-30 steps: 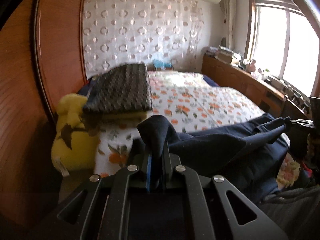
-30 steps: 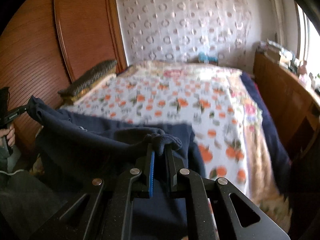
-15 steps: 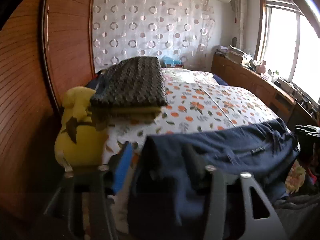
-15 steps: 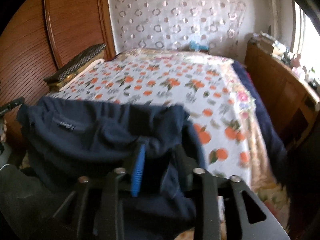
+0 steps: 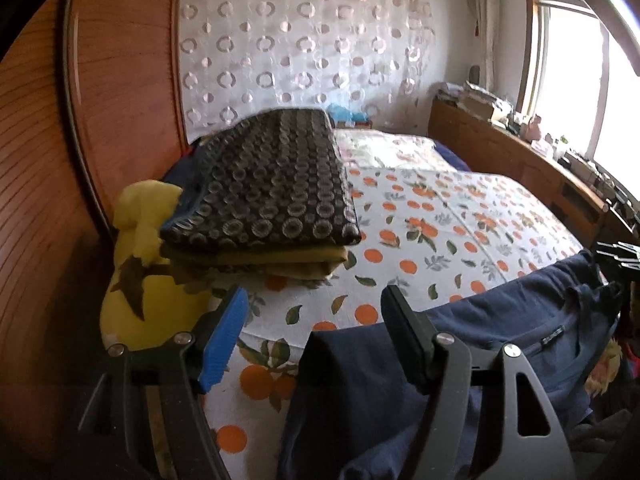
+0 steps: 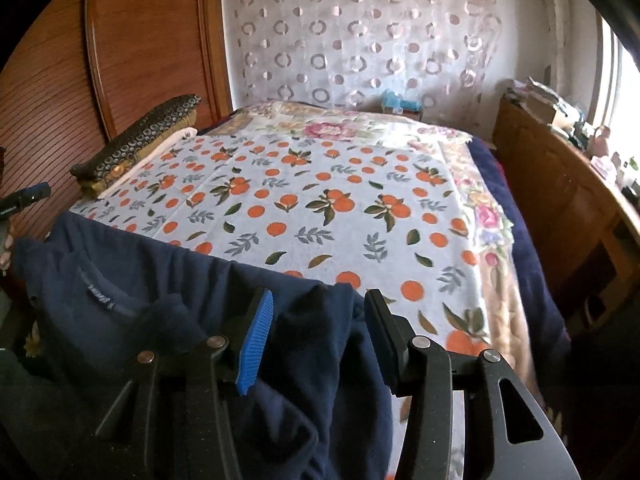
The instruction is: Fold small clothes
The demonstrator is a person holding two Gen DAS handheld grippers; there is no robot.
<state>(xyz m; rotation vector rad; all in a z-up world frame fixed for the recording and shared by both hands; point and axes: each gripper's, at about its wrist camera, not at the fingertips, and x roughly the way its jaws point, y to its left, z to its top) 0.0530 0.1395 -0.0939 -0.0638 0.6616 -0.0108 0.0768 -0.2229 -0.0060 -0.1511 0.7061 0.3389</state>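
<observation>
The navy garment lies spread across the near edge of the bed, one end hanging down over the side toward me. In the right wrist view the same navy cloth stretches from the left across to my right tool, with a small label stitched inside its neckline or waistband; I cannot tell which.

My left tool is spreading apart. Its blue-padded finger stands over the orange-print sheet, clear of the cloth, and its black finger sits over the garment's corner. Nothing is pinched between them.

My right tool is also spreading. A bunched fold of the navy cloth sits in the gap between its fingers, but the pads do not press on it.

Further up the bed, near the wooden headboard, a dark cushion with ring patterns rests on folded yellowish fabric. A yellow plush toy sits just beside that pile at the bed's edge. Behind the bed hangs a white curtain with circles, and a window is on the right above a cluttered wooden ledge.
</observation>
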